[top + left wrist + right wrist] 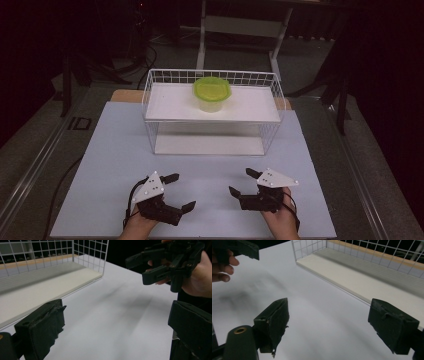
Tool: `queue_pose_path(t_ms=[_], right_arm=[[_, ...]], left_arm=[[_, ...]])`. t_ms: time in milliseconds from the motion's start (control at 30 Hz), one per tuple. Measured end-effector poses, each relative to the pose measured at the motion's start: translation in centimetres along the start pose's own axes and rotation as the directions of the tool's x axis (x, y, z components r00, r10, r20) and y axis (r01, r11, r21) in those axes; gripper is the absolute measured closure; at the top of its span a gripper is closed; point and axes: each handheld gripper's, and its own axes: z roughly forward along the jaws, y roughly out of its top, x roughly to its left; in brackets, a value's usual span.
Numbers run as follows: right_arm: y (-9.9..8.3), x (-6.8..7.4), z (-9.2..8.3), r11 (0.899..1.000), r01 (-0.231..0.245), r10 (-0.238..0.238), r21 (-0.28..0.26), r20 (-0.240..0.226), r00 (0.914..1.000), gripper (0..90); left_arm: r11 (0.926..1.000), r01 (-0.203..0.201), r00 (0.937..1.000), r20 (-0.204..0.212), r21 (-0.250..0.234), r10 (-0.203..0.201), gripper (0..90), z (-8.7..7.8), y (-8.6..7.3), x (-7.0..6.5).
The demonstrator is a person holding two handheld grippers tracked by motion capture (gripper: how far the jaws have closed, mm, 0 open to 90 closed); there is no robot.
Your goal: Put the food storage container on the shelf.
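Observation:
A green-lidded clear container (212, 93) stands on the top shelf of a white wire rack (150, 107) at the far middle of the white table board. My left gripper (180, 191) rests low at the near left, jaws wide apart with nothing between them. My right gripper (241, 182) sits at the near right, also open and empty. In the left gripper view my own gripper (117, 327) looks across bare board toward the right gripper (147, 267) held in a hand. The right gripper view has its gripper (329, 325) facing the rack's lower shelf (367, 280).
The white board (110, 165) covers the table; its near edge runs just behind my hands. The rack's lower shelf (210, 145) stands bare under the top one. Beyond the table are dark floor, cables and a desk frame (240, 30).

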Motion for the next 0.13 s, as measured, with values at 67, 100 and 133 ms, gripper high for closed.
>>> queue_pose_path(t_ms=[67,100,133], right_arm=[[0.05,-0.1,-0.09,1.0,-0.004,0.004,-0.006,-0.001,1.0,16.2],[0.04,-0.13,-0.11,1.0,-0.003,0.003,-0.006,0.003,1.0,16.2],[0.02,-0.17,-0.13,1.0,-0.002,0.002,-0.007,0.003,1.0,16.2]], left_arm=[[0.9999,-0.013,0.9999,-0.01,-0.005,0.013,1.3,-0.19,0.08,-0.03],[0.9998,-0.017,0.9998,-0.012,-0.009,0.016,1.3,-0.29,0.12,-0.05],[0.9998,-0.016,0.9998,-0.01,-0.012,0.016,1.3,-0.35,0.15,-0.07]])
